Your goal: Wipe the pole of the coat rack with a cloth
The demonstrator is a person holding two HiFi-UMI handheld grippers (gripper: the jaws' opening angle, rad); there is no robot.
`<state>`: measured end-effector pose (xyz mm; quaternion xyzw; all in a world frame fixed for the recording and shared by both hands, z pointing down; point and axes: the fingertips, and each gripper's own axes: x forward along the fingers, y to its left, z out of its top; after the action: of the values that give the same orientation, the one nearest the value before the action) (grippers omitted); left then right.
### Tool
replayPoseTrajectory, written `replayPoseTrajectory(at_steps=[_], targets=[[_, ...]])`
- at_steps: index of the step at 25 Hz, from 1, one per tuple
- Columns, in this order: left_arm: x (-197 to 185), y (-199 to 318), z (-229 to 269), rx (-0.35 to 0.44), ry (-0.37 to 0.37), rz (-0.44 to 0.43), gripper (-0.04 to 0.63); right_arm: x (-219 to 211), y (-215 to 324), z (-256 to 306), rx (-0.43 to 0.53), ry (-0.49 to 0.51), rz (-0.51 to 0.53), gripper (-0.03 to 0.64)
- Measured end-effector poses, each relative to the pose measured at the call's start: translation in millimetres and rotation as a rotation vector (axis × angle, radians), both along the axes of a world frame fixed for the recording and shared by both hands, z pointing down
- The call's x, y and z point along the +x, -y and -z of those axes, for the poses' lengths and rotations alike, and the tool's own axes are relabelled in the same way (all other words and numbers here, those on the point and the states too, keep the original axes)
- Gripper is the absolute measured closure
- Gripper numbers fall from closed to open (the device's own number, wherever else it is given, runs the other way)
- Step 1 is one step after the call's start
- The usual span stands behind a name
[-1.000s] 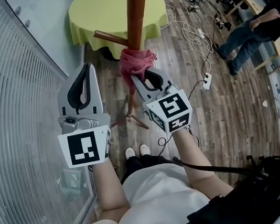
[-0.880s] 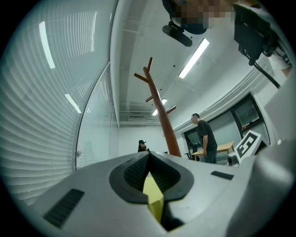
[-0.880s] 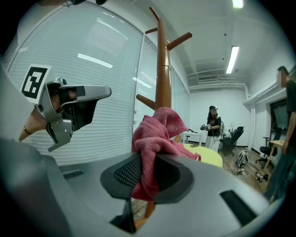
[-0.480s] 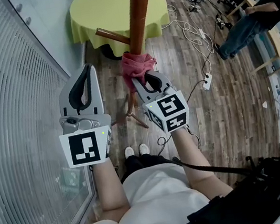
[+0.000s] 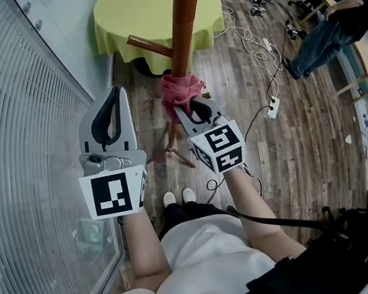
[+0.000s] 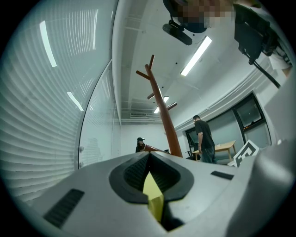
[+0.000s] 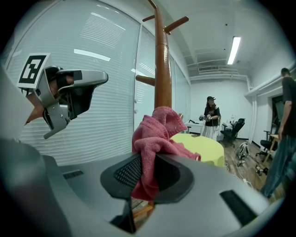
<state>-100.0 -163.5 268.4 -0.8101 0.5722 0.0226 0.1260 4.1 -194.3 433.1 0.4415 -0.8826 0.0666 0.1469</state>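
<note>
Right gripper [image 5: 189,109]: clamped on cloth [image 5: 180,87], against pole [image 5: 185,27] just ahead.
Pole: upright, nearer right gripper.
Left gripper [image 5: 112,111]: closed, empty, left of pole.

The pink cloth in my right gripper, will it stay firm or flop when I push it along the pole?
Probably floppy: the pink cloth bunches in loose folds above the right gripper, which pinches only part of it. Its nubby weave likely grips the pole rather than slipping. It looks light, so it should follow the gripper easily.
</note>
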Motion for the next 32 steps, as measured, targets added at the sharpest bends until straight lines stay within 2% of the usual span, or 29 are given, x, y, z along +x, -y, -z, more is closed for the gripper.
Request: replayPoseTrajectory(at_steps=[6,10,16,20,32], targets=[[-0.8,-0.6,-0.7,-0.004,-0.001,0.007,0.581,0.1,-1.5,-9.6,-0.031,-0.004,0.008,0.543],[-0.5,-0.8,-2.9,-0.039,-0.042,0.016,0.581,0.0,-2.2,-17.0,-0.048,-0.011,0.010,0.541],[-1.7,-0.2,-4.8,-0.032,-0.022,0.015,0.582,-1.1,-2.7,-27.5,-0.073,-0.016,0.015,0.541],[-1.7,-0.7,-5.4,-0.050,-0.045,0.020,0.582,-1.5,-3.5,-31.5,-0.083,-0.020,0.018,0.542],[-5.5,-0.7,-9.4,-0.054,-0.048,0.028,0.581,-2.3,-5.6,-57.7,-0.136,-0.055,0.024,0.541]])
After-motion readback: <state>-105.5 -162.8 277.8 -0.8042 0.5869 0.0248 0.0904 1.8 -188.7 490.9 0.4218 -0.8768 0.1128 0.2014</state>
